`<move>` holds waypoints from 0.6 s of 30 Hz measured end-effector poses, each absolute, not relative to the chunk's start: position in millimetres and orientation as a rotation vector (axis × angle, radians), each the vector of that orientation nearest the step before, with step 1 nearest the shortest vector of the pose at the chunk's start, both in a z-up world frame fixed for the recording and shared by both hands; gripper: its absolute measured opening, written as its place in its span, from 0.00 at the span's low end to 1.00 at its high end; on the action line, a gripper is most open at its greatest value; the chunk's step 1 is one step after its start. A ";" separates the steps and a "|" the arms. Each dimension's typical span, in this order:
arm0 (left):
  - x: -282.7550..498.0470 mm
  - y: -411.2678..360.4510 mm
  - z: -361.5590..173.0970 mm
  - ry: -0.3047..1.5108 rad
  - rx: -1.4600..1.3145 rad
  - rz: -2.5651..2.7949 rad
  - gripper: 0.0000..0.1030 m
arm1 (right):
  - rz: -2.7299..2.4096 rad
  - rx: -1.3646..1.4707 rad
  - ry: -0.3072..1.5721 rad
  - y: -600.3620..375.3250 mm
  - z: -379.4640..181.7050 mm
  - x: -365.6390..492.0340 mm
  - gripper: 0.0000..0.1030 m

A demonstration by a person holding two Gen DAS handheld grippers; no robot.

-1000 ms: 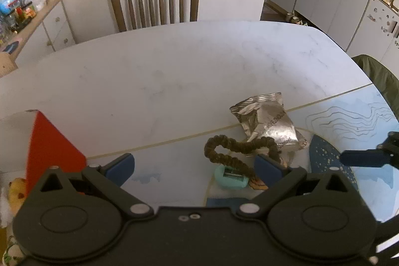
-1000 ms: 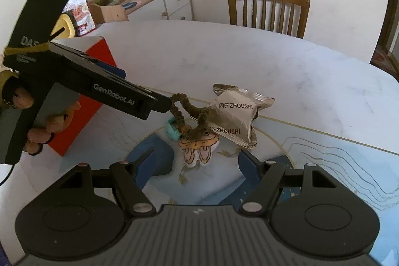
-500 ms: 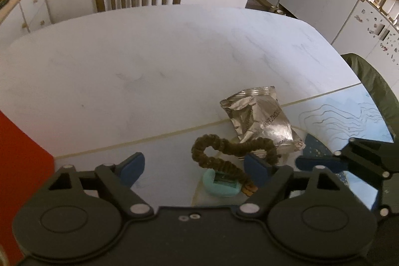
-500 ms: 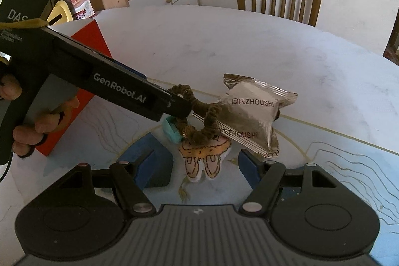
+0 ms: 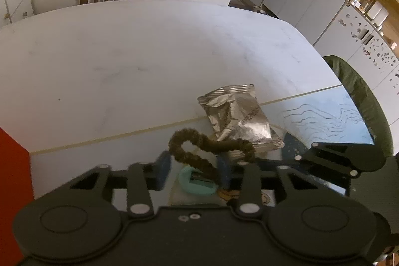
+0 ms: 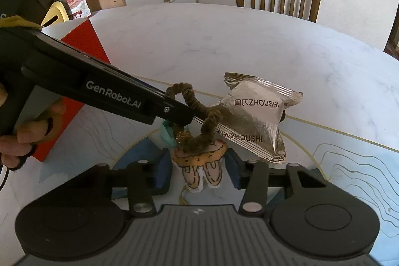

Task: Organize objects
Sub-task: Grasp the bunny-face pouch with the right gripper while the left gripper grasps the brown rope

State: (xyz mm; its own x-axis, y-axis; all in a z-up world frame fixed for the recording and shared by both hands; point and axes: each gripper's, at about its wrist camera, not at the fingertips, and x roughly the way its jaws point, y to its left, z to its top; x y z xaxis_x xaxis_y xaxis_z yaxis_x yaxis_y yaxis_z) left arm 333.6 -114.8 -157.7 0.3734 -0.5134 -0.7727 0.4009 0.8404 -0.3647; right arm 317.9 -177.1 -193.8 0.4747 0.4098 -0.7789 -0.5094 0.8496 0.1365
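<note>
The table (image 5: 124, 61) fills my left view as before, though the camera has dropped lower and nearer to the pile. The pile sits on the blue patterned mat (image 6: 349, 166) at the near edge. The red box (image 6: 84, 41) stands well off to the left and has slid almost out of the left view, which tells me I swung that side in toward the middle.

The foil packet (image 5: 237, 116) has not moved and lies flat on the mat just behind the other things.

The real change is in the left gripper (image 5: 193, 167). Its jaws were wide a moment ago and have now drawn in around the brown hair tie (image 5: 194, 156). One strand runs between the pads, but I can see a sliver of gap on the left pad, so I read it as not yet clamped.

The right gripper (image 6: 197, 168) has crept forward. Its jaws are apart on either side of the small cloth tooth (image 6: 199, 166), and I cannot tell whether they touch it.

The hair tie is draped over the tooth and a little teal block (image 5: 197, 185), leaning against the packet. I judge the pick of the hair tie has begun. If so, lifting it may drag the tooth along.
</note>
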 end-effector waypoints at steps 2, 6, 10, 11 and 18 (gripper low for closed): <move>333.2 -115.1 -157.2 1.037 -0.131 -0.588 0.26 | 0.557 -0.120 0.917 -176.7 -193.7 317.2 0.40; 331.7 -115.6 -154.3 1.040 -0.144 -0.591 0.06 | 0.549 -0.124 0.910 -176.1 -192.4 314.0 0.36; 327.0 -116.0 -150.3 1.024 -0.144 -0.587 0.05 | 0.545 -0.130 0.897 -175.8 -189.8 309.1 0.35; 325.2 -115.8 -149.1 1.018 -0.147 -0.588 0.05 | 0.544 -0.132 0.895 -175.9 -189.1 307.6 0.35; 309.9 -105.8 -132.7 0.983 -0.168 -0.591 0.04 | 0.539 -0.122 0.882 -185.9 -177.7 292.7 0.34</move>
